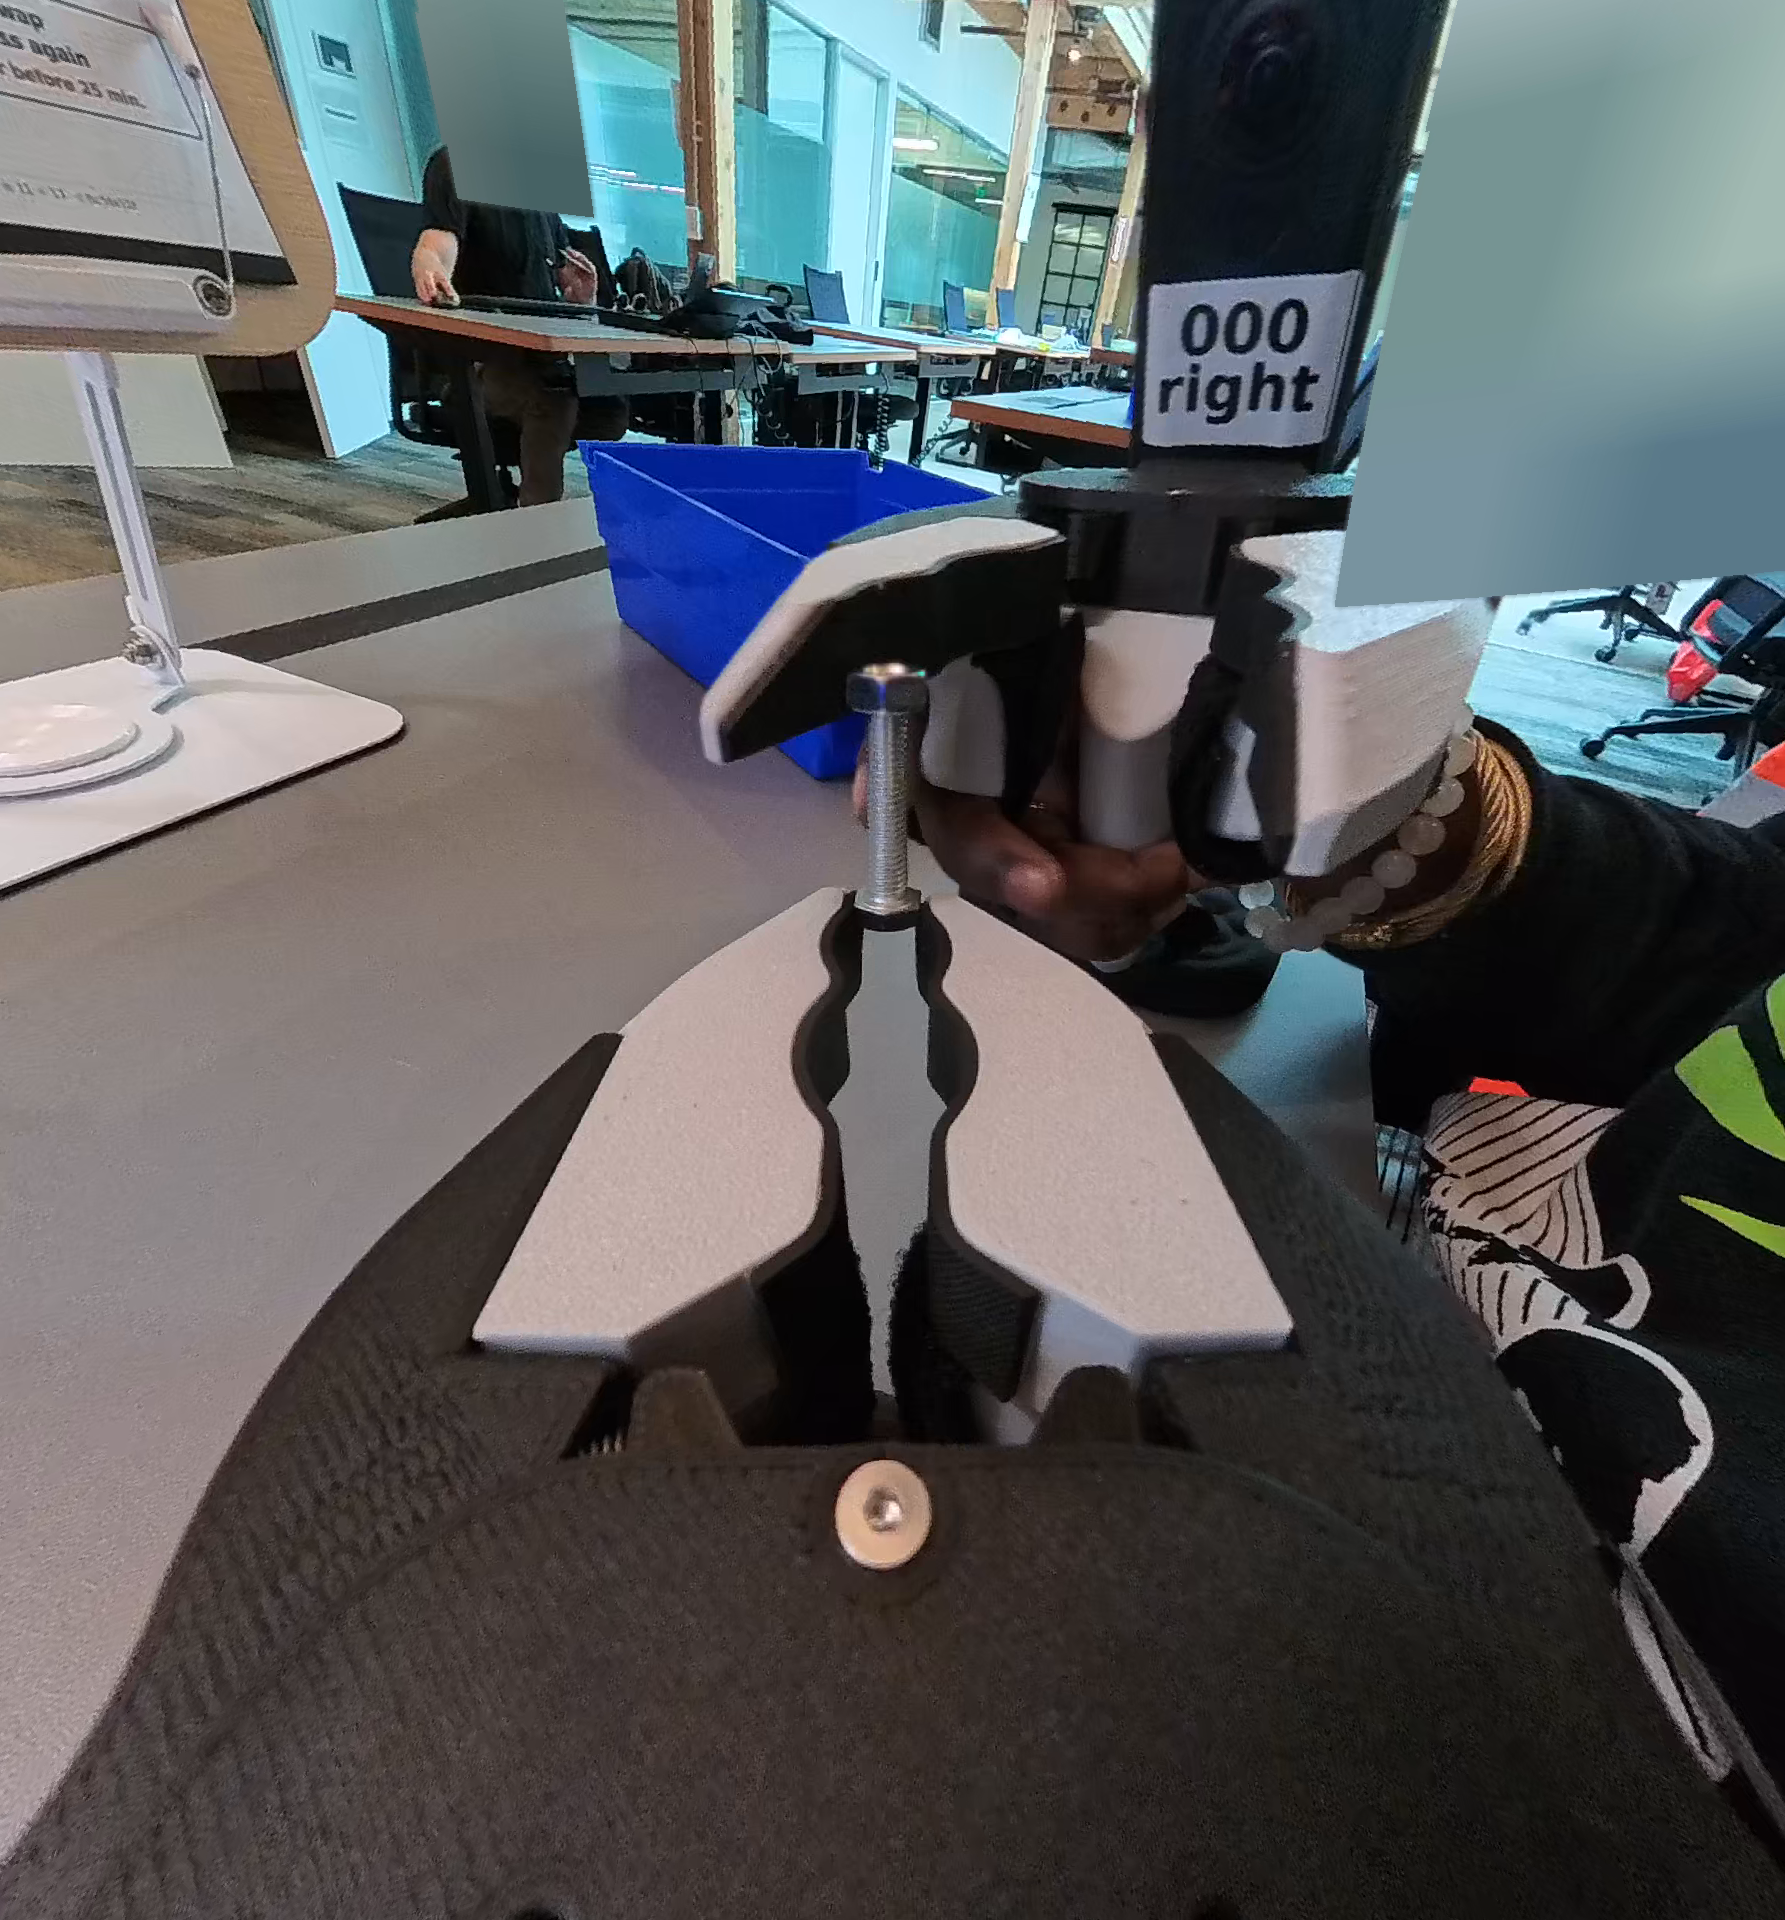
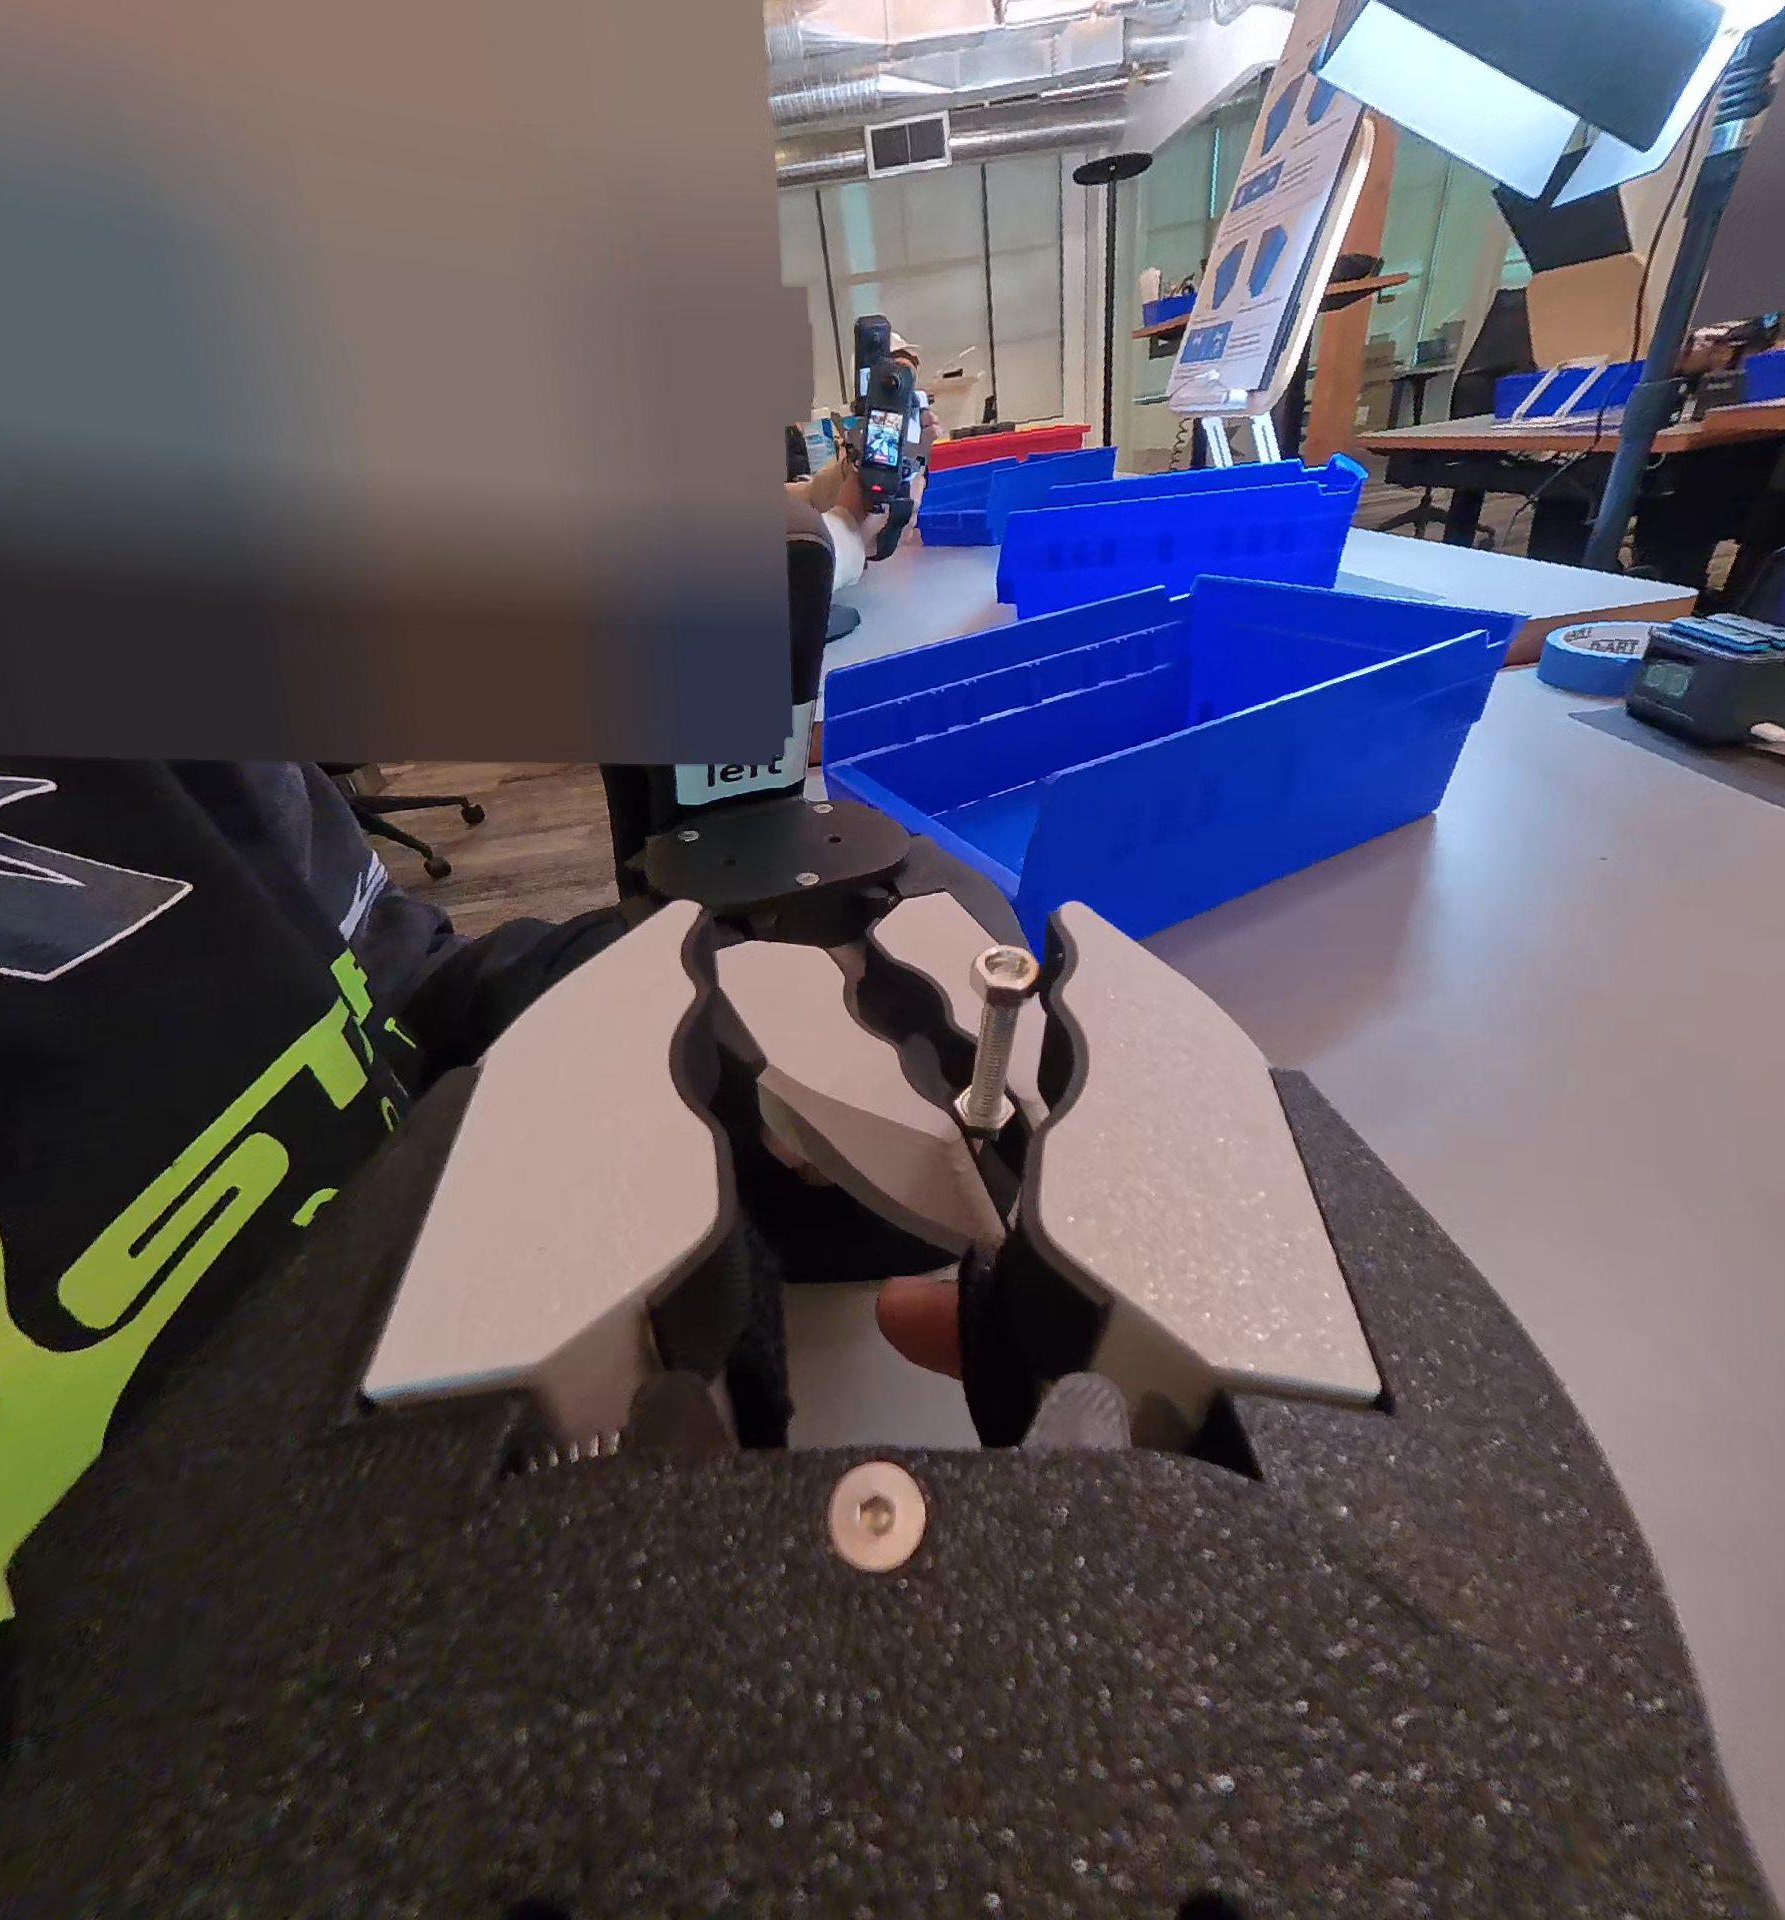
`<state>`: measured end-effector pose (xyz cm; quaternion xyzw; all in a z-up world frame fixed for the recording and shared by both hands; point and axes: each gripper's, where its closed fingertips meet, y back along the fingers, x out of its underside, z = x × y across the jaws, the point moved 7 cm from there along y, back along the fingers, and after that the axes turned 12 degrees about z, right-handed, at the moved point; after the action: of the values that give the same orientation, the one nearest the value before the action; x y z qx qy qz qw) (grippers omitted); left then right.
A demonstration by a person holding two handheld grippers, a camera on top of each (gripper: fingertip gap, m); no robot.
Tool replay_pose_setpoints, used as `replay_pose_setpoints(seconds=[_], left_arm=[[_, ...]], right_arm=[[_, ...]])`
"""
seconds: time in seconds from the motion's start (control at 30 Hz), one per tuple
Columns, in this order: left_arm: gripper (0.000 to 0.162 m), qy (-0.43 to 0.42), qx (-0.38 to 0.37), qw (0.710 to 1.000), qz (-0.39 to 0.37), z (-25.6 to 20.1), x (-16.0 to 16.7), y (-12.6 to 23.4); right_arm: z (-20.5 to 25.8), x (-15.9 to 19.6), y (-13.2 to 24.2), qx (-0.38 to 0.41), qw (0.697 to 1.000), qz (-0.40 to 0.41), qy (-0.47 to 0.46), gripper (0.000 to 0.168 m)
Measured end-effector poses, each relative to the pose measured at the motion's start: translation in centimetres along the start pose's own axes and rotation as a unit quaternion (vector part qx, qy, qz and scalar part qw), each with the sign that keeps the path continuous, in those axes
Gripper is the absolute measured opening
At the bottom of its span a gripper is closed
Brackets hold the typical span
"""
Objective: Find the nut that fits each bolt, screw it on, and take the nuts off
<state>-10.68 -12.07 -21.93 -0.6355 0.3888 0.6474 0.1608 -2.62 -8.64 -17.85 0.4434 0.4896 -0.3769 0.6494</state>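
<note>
L gripper [image 1: 885,914] jaws pinching bolt [image 1: 889,790] end

open office beyond the grey table [image 1: 244,935] — desks [image 1: 597,332], glass partitions [image 1: 794,197], timber posts [image 1: 716,135], wood-look floor [image 1: 244,499]

Bright, even daylight from windows [image 1: 929,197]; studio lamp [image 2: 1522,73] top right; sharp focus; strong fisheye bending at edges.
</note>
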Motion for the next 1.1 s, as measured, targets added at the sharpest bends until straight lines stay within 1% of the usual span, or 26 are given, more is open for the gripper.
replay_pose_setpoints(seconds=[0.23, 0.3, 0.37, 0.43, 0.6, 0.8, 0.9, 1.1], left_arm=[[0.01, 0.007, -0.003, 1.0, -0.005, 0.2, 0.0, 0.1], [0.01, 0.006, -0.005, 1.0, -0.006, 0.1, 0.0, 0.1], [0.01, 0.007, -0.004, 1.0, -0.006, 0.2, 0.0, 0.1], [0.01, 0.006, -0.002, 1.0, -0.007, 0.1, 0.0, 0.1], [0.01, -0.004, -0.003, 1.0, -0.001, -0.1, 0.0, 0.0], [0.01, -0.013, 0.001, 1.0, 0.008, -0.2, 0.1, -0.2], [0.01, -0.008, -0.001, 1.0, 0.007, -0.1, 0.1, -0.1], [0.01, -0.004, -0.006, 1.0, 0.002, 0.0, 0.1, -0.1]], right_arm=[[0.5, 0.4, 1.5, 0.02, 1.0, -0.006, -0.007, 0.06], [0.7, 0.5, 2.0, 0.024, 1.0, -0.008, -0.007, 0.057], [0.7, 0.6, 2.5, 0.028, 0.999, -0.016, -0.007, 0.05], [0.5, 0.6, 2.7, 0.037, 0.999, -0.025, -0.011, 0.05], [-0.3, 0.5, 1.3, 0.026, 0.999, -0.026, -0.013, 0.057], [-0.3, 0.3, -0.7, -0.004, 1.0, -0.008, -0.007, 0.058], [0.0, 0.3, -0.6, -0.005, 1.0, -0.005, -0.001, 0.055], [0.3, 0.6, 0.7, 0.017, 1.0, -0.007, -0.005, 0.057]])
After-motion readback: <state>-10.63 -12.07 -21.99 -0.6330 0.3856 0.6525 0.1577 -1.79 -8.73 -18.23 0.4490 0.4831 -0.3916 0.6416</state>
